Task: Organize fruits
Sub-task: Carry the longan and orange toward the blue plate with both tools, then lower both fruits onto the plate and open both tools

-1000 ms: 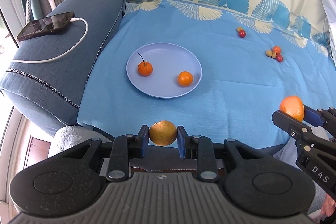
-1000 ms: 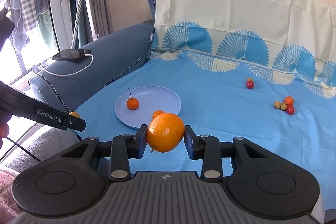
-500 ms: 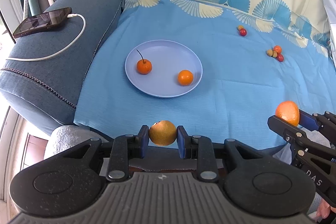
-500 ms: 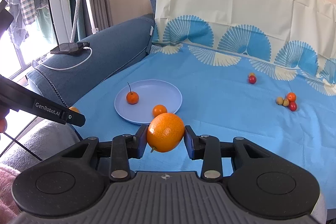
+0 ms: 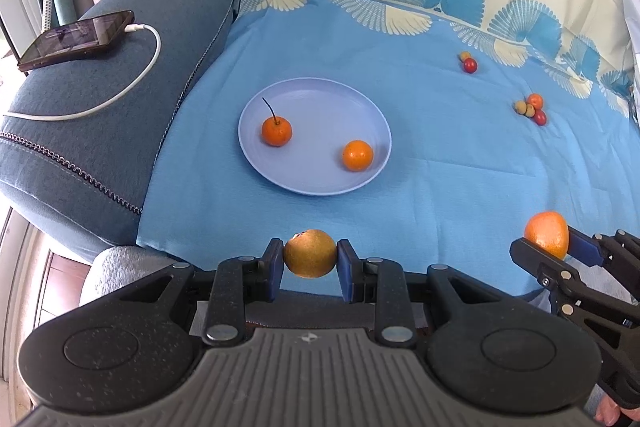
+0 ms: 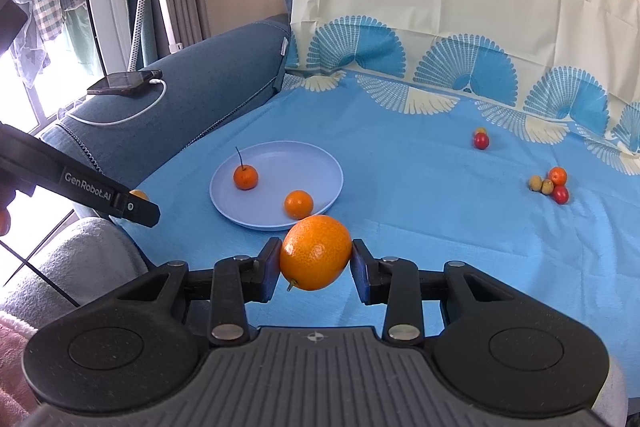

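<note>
Left gripper [image 5: 310, 264]: my jaws clamped on brown pear-like fruit [image 5: 310, 253], held in the air over near edge of blue cloth [image 5: 440, 155].
Right gripper [image 6: 315, 264]: I grip big orange [image 6: 315, 257] between both pads, just in front of plate [image 6: 320, 163].
Plate: two small oranges on it, stemmed one [image 6: 245, 177] at left, other [image 6: 298, 204] by near rim, apart.
Cloth: red-and-yellow pair [image 6: 481, 140] far back; cluster of four small fruits [image 6: 550, 183] at right.
Armrest [image 5: 120, 131]: phone [image 5: 76, 39] with white cable [image 5: 132, 87], I see it plugged in.
</note>
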A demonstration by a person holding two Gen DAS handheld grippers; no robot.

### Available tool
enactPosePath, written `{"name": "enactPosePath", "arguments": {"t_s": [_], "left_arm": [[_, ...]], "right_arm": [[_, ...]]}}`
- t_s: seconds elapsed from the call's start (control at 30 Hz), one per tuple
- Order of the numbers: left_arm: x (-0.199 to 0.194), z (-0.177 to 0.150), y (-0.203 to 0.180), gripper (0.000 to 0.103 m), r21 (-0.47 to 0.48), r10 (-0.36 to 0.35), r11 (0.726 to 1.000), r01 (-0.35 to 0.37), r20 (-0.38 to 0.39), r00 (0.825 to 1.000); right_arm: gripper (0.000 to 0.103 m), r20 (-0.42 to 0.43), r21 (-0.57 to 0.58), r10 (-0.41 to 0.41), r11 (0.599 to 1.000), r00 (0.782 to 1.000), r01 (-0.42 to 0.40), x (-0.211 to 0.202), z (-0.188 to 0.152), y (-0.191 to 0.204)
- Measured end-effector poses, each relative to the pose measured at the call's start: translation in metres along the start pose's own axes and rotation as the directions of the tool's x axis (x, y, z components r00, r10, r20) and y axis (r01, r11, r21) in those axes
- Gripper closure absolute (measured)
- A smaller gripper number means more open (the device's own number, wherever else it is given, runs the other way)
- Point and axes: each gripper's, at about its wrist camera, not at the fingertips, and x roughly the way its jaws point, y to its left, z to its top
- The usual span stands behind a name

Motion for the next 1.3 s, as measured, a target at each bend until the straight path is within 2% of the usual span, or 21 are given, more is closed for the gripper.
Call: {"name": "enactPosePath", "arguments": {"t_s": [0.3, 0.57, 1.0, 1.3], "left_arm": [[0.012, 0.022, 0.012, 0.072, -0.034, 0.015, 0.999, -0.015, 0.005, 1.0], [0.039, 0.046, 0.018, 0.072, -0.056, 0.019, 0.998, -0.02, -0.025, 1.0], [0.119, 0.096, 0.024, 0.072, -0.055, 0.027, 0.998, -0.032, -0.094, 0.995], [0.174, 0.121, 0.03, 0.072, -0.049, 0.05, 0.997, -0.057, -0.137, 0.989]], "right_arm": [[0.064, -0.006, -0.018, -0.003, 1.0, 1.0, 0.003, 0.013, 0.006, -0.002], [0.064, -0.032, -0.019, 0.022, 1.0, 0.999, -0.022, 0.044, 0.018, 0.001], [0.064, -0.093, 0.006, 0.062, 0.998, 0.994, -0.062, 0.135, 0.051, -0.001], [0.064, -0.124, -0.024, 0.074, 0.997, 0.989, -0.078, 0.202, 0.062, 0.002]]}}
